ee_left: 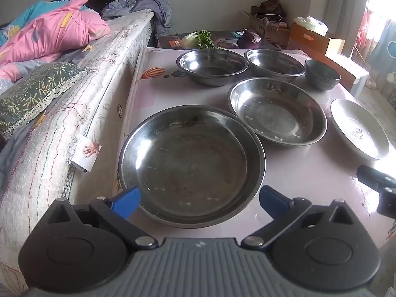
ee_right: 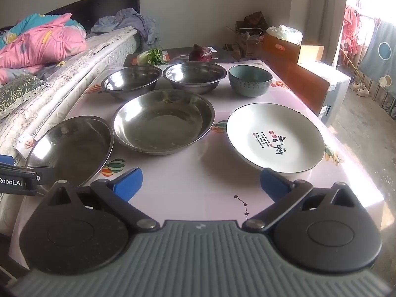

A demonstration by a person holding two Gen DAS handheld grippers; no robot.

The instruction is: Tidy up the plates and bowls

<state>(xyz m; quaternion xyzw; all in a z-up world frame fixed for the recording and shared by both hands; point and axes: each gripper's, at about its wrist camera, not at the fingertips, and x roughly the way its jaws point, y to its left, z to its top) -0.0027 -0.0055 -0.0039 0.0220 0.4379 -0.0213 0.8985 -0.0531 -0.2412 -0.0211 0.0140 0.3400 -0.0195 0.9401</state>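
Progress: nothing is stacked yet; all dishes lie separate on the desk [ee_right: 198, 180].
Left gripper [ee_left: 199, 199]: wide open, empty, at the near steel plate [ee_left: 190, 165].
Right gripper [ee_right: 201, 183]: wide open, empty, near the white plate [ee_right: 274, 137].
Left to do: gather the plates and bowls.

bare table [ee_right: 198, 185] lay open in front of the white plate [ee_right: 275, 137], on its near side, and a broad lane of tabletop ran between that plate and the middle steel plate [ee_right: 163, 121] to its left. further left the near steel plate [ee_right: 71, 148] sat just beside the middle one, almost no gap between them. behind the white plate the teal bowl [ee_right: 250, 80] and two steel bowls [ee_right: 194, 76] [ee_right: 131, 81] closed the far edge; the mattress [ee_left: 81, 104] walled the far left side
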